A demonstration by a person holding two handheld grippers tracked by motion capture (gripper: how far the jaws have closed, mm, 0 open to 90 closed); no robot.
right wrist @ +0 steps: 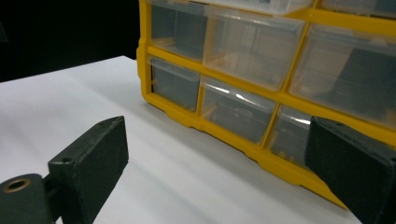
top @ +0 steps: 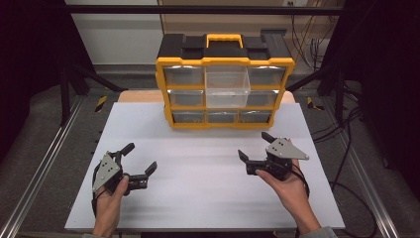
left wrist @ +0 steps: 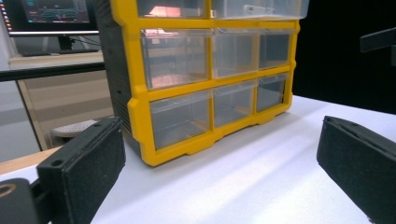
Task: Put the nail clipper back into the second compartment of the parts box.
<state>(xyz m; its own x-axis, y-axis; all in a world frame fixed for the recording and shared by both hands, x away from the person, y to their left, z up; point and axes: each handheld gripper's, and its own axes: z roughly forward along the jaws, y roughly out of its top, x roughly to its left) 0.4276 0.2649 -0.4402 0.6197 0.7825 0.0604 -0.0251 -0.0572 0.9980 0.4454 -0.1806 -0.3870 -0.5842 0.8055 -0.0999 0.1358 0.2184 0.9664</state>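
Yellow-framed and set at twelve o'clock on the white table (top: pixel 198 198), the drawer organizer (top: pixel 225 89) has its top-middle clear drawer (top: pixel 227 85) pulled out. At seven o'clock the left gripper (top: pixel 141 158) is held with jaws apart and empty; at five o'clock the right gripper (top: pixel 254 146) likewise. The approach step is judged in hand: next, a gripper must be carried forward to that drawer's front.

White table (top: pixel 198 198), monitor (left wrist: pixel 56 14) behind

Right gripper (right wrist: pixel 224 172): fingers (right wrist: pixel 91 163) spread wide apart, holding nothing, above the white table (right wrist: pixel 70 102). Yellow drawer cabinet (right wrist: pixel 224 133) stands ahead on the table, clear drawers (right wrist: pixel 254 44) in rows; the top middle one juts forward.
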